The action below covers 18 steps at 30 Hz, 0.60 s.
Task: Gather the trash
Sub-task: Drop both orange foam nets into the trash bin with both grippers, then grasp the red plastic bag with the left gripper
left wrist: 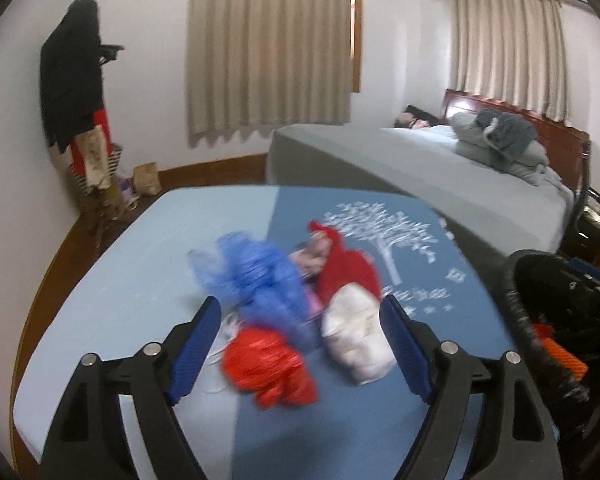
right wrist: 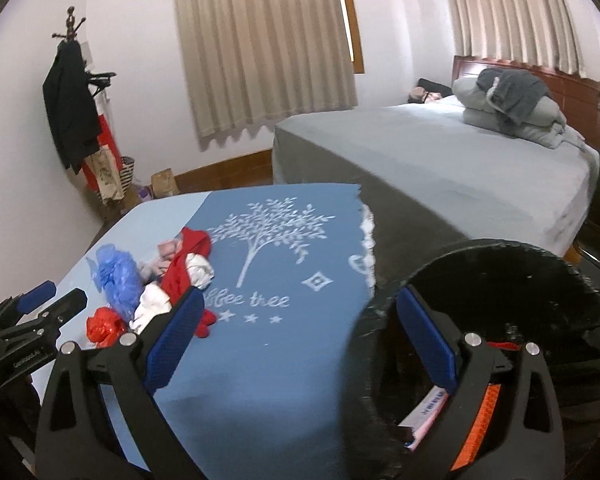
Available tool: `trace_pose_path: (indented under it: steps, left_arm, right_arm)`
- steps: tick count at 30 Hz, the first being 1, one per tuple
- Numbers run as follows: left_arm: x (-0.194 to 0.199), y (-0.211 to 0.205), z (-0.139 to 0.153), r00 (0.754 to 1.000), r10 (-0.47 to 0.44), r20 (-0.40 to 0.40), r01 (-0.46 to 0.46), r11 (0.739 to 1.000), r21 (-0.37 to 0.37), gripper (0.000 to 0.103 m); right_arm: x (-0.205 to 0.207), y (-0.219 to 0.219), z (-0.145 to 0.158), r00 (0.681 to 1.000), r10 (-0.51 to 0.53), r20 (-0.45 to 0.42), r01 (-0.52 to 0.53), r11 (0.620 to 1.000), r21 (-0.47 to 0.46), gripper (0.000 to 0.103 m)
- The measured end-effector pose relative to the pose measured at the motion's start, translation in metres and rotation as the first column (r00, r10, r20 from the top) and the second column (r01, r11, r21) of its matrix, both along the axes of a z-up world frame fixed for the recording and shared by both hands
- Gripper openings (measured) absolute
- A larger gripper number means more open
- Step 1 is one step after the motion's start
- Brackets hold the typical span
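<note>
A heap of trash lies on the blue table (left wrist: 120, 280): a blue plastic bag (left wrist: 256, 280), a crumpled red bag (left wrist: 268, 364), a white wad (left wrist: 356, 340), a red cloth-like piece (left wrist: 348, 272) and a pink wrapper (left wrist: 312, 258). My left gripper (left wrist: 300, 348) is open, its jaws on either side of the red bag and white wad. It also shows in the right wrist view (right wrist: 52, 300). My right gripper (right wrist: 300, 340) is open and empty, over the table edge and the rim of a black bin (right wrist: 500, 264) holding orange and white scraps (right wrist: 476, 412). The heap (right wrist: 156, 284) lies to its left.
The blue tablecloth (right wrist: 268, 340) bears a white tree print. A grey bed (right wrist: 440, 168) with folded bedding stands behind right. A coat rack (left wrist: 80, 100) with dark clothes and bags on the floor stand at the back left wall. Curtains hang behind.
</note>
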State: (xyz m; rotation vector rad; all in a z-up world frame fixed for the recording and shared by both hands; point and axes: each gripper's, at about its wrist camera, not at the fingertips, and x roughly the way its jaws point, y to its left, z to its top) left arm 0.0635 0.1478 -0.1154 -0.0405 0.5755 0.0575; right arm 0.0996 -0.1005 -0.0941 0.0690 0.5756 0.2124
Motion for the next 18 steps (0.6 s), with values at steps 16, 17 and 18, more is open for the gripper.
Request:
trace_pose_path:
  steps: [16,17,18]
  left_arm:
    - [0.013,0.035,-0.042,0.993,0.043,-0.108,-0.049,0.997,-0.062,0.068]
    - [0.014,0.034,-0.042,0.993,0.037,-0.111,-0.044,0.997,-0.063,0.068]
    - [0.016,0.032,-0.043,0.993,0.034,-0.114,-0.041,0.997,-0.065,0.068]
  right_arm:
    - [0.01,0.035,-0.024,0.998,0.045,-0.036,-0.046,0.998,-0.033,0.094]
    - [0.011,0.036,-0.025,0.998,0.046,-0.038,-0.047,0.998,-0.034,0.094]
    - [0.012,0.038,-0.026,0.998,0.048,-0.04,-0.05,0.998,-0.036,0.094]
